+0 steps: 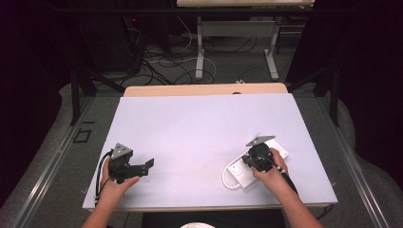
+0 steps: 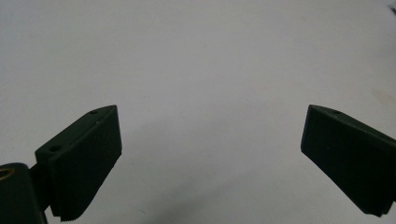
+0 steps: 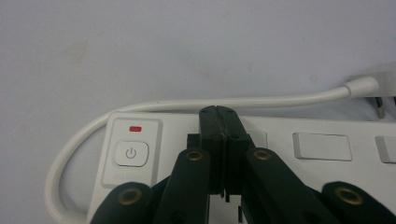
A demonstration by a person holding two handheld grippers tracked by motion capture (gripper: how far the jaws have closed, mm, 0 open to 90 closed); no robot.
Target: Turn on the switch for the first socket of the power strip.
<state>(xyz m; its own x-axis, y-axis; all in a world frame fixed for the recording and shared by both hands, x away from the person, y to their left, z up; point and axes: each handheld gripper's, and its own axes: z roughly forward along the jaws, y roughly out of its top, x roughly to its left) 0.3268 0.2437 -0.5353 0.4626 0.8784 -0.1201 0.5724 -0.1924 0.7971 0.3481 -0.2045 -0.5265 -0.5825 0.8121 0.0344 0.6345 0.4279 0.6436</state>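
Observation:
A white power strip (image 1: 239, 177) lies flat near the table's front right, its white cable (image 1: 225, 176) looping round its left end. My right gripper (image 1: 255, 158) is right above it. In the right gripper view my right gripper (image 3: 218, 112) has its jaws pressed together over the power strip (image 3: 322, 186), just right of the power button (image 3: 131, 153) and its red light (image 3: 136, 128). I see nothing between the jaws. My left gripper (image 1: 144, 167) is held at the front left, and in the left gripper view my left gripper (image 2: 210, 121) stands wide open over bare white tabletop.
The white tabletop (image 1: 199, 123) has a wooden far edge (image 1: 204, 89). The cable (image 3: 261, 100) runs along the strip's far side to a white plug (image 3: 380, 86). Beyond the table are the metal legs (image 1: 200, 52) of another desk and loose cables (image 1: 161, 64) on the floor.

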